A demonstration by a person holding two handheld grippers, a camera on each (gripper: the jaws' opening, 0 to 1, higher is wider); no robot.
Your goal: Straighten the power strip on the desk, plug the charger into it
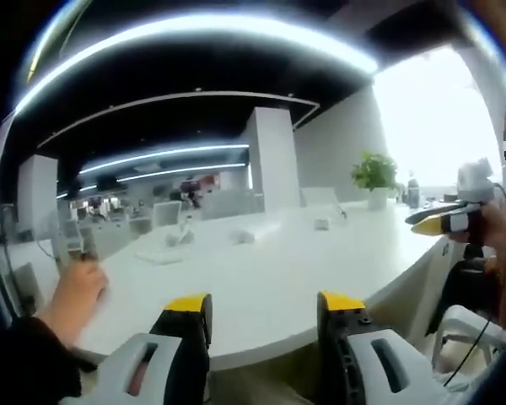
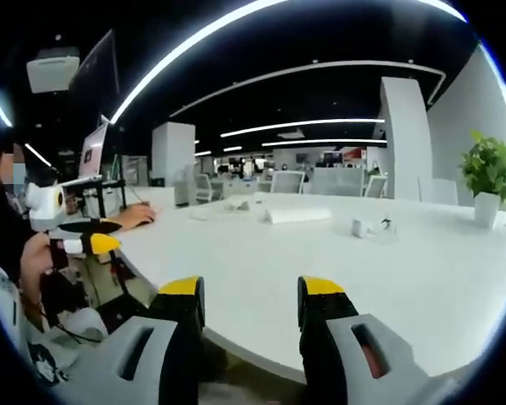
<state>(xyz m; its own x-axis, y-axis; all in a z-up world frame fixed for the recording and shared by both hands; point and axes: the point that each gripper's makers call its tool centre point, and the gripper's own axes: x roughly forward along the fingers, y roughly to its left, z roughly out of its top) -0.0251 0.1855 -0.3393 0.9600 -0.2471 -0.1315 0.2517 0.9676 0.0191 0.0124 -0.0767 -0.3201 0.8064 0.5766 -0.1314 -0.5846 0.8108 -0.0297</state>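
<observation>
A white power strip [image 1: 255,230] [image 2: 294,215] lies far back on the white desk [image 1: 270,278] [image 2: 261,253]. A small white charger [image 1: 322,224] [image 2: 360,228] with a short cable sits beside it, apart from it. My left gripper [image 1: 266,308] is open over the desk's near edge, nothing between its yellow-tipped jaws. My right gripper [image 2: 251,291] is open too, also at the desk's edge and empty. Each gripper appears in the other's view: the right gripper [image 1: 443,221] at the right, the left gripper [image 2: 86,245] at the left. Both are far from the strip.
A potted plant [image 1: 374,173] [image 2: 487,169] stands at the desk's far end. A person's hand [image 1: 72,295] [image 2: 135,218] rests on the desk near a monitor [image 2: 93,152]. Small white items [image 1: 164,249] lie left of the strip. More desks and chairs fill the office behind.
</observation>
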